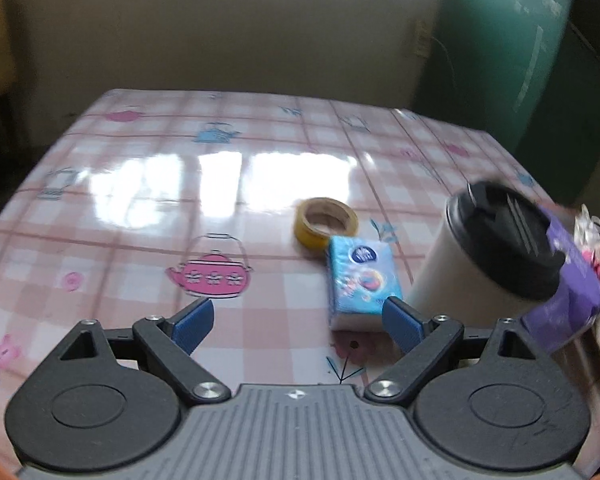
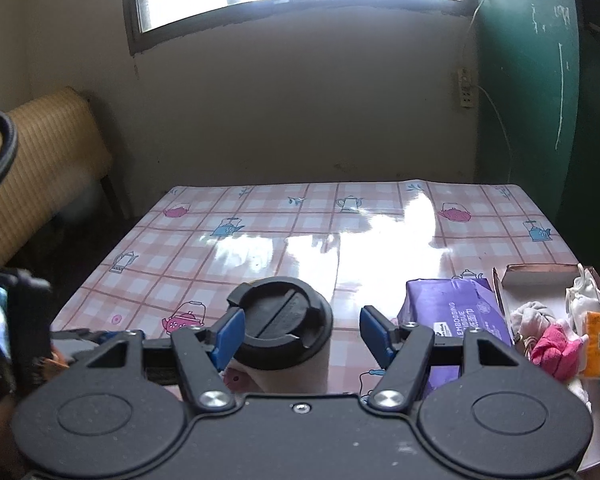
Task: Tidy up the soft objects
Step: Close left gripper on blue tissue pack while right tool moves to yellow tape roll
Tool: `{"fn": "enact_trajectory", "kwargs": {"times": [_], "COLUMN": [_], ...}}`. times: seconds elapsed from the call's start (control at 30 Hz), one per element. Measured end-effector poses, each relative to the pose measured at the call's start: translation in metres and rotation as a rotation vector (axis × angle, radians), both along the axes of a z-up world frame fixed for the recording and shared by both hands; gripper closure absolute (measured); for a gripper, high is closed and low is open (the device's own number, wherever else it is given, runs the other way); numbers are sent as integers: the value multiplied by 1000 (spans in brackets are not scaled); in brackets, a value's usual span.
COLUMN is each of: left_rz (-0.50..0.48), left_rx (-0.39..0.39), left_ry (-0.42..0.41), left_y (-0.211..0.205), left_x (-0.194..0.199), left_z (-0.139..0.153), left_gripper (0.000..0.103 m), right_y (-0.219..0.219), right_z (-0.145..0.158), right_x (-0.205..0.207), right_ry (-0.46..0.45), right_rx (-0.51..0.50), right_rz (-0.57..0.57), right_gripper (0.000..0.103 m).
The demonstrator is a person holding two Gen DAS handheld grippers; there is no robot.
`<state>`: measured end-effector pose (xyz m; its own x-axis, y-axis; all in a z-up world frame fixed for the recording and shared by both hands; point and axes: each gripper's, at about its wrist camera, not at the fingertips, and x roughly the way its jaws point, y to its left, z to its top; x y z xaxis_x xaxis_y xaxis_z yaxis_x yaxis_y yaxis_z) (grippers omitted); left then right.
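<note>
A blue pocket tissue pack (image 1: 360,280) lies on the checked tablecloth (image 1: 180,184), just ahead of my left gripper's right finger. My left gripper (image 1: 298,326) is open and empty above the table. A purple tissue pack (image 1: 568,292) lies at the right, also in the right wrist view (image 2: 460,316). A cardboard box (image 2: 540,276) at the right holds a pink cloth (image 2: 556,350), a white cloth (image 2: 580,296) and an orange pack (image 2: 596,336). My right gripper (image 2: 302,336) is open and empty, low over the table.
A white cup with a black lid (image 1: 496,256) stands between the packs; it also shows between my right gripper's fingers (image 2: 284,320). A yellow tape roll (image 1: 326,222) lies behind the blue pack. A wall, a green door (image 2: 540,80) and a woven chair (image 2: 40,160) surround the table.
</note>
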<state>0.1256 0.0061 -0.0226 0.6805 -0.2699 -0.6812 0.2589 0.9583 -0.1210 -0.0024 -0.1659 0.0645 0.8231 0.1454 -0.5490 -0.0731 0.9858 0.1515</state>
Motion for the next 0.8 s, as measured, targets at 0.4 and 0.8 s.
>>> {"fn": "enact_trajectory", "kwargs": {"times": [0.4, 0.8], "left_rz": [-88, 131], "left_rx": [-21, 171], "left_ry": [8, -143], "left_y": [-10, 41], "left_x": [38, 40], "left_z": [-35, -15], "left_gripper": [0, 0], "right_y": [-15, -12], "right_z": [-13, -17], "right_x": [12, 20], "right_ry": [16, 1], "right_rx": [23, 34], "right_rz": [-34, -16], "right_gripper": [26, 26]}}
